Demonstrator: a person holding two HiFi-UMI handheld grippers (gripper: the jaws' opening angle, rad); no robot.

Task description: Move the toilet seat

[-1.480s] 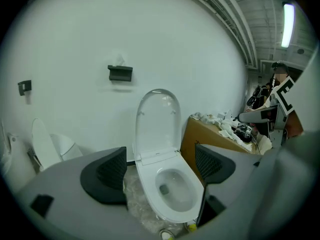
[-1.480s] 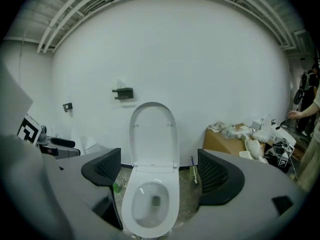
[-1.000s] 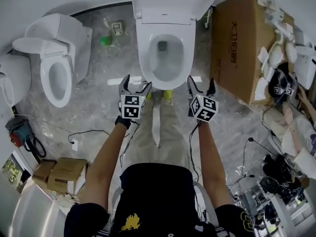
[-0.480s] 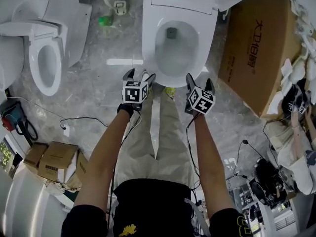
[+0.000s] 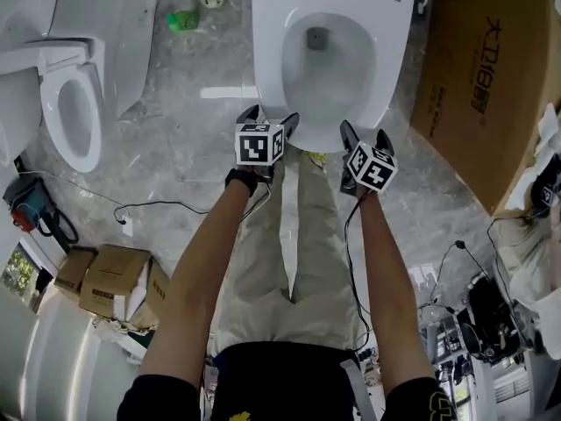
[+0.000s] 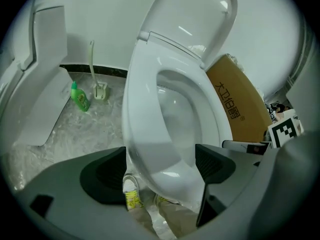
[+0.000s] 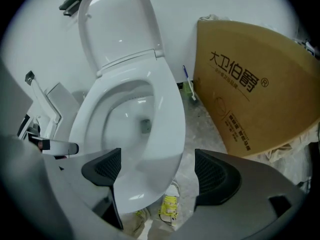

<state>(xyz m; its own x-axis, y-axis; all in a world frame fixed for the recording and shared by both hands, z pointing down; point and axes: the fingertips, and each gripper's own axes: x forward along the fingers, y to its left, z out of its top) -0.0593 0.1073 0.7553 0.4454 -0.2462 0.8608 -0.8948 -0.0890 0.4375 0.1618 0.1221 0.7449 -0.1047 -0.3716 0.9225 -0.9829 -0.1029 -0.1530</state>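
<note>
A white toilet stands at the top middle of the head view, with its seat ring (image 5: pixel 270 60) lying flat on the bowl and its lid (image 6: pixel 192 19) raised against the wall. My left gripper (image 5: pixel 270 117) is open at the front left of the rim. In the left gripper view the seat's front edge (image 6: pixel 150 134) lies between the spread jaws of that gripper (image 6: pixel 160 169). My right gripper (image 5: pixel 365 134) is open at the front right of the rim. In its own view the seat (image 7: pixel 167 109) reaches partly into the gap of the gripper (image 7: pixel 157 169), beside the left pad.
A second white toilet (image 5: pixel 74 112) stands to the left. A large cardboard box (image 5: pixel 491 86) leans at the right, close to the bowl. A green bottle (image 5: pixel 182 20) and a brush (image 6: pixel 95 79) sit by the wall. Cables (image 5: pixel 149 209) and small boxes (image 5: pixel 114 283) lie on the floor at the left.
Both grippers have moved forward to the toilet's front rim, and the head view has shifted so the bowl sits nearer. Both stay open.
</note>
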